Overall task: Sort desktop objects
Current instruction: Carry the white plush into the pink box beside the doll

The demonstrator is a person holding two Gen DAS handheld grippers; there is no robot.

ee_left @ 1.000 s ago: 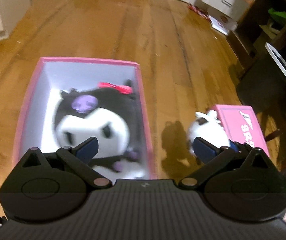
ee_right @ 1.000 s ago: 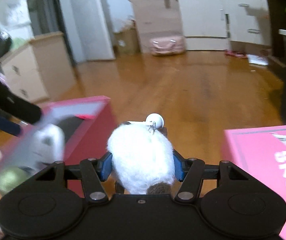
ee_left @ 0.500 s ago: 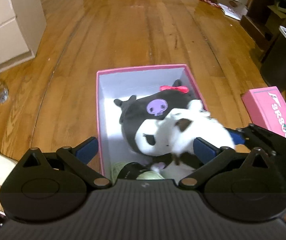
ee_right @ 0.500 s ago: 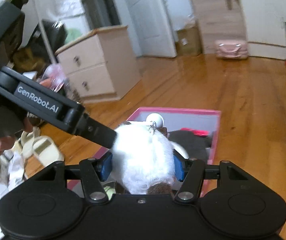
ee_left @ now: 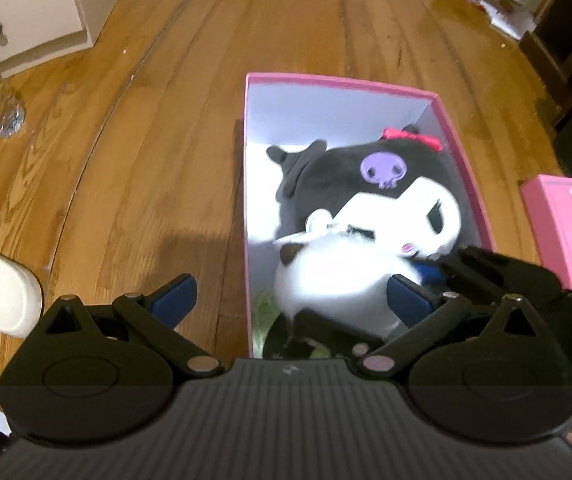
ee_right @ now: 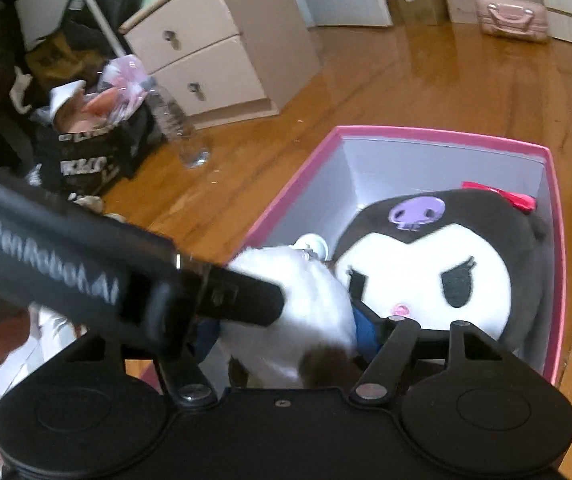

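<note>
One pink box (ee_left: 466, 152) holds two plush toys (ee_left: 366, 184).

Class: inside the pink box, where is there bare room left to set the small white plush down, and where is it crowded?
Free: the pink box floor strip between its far wall and the black plush. Crowded: the near end, where the small white plush in the right gripper meets other items.

Your left tool (ee_left: 290, 298) is spread wide, holding nothing, above the near end of the pink box (ee_left: 462, 152). Your right tool (ee_left: 422, 276) holds the small white plush (ee_left: 334, 276) over the box, just beside the black-and-white plush (ee_left: 386, 192). Pink lid (ee_left: 562, 224) lies right on the floor.
</note>
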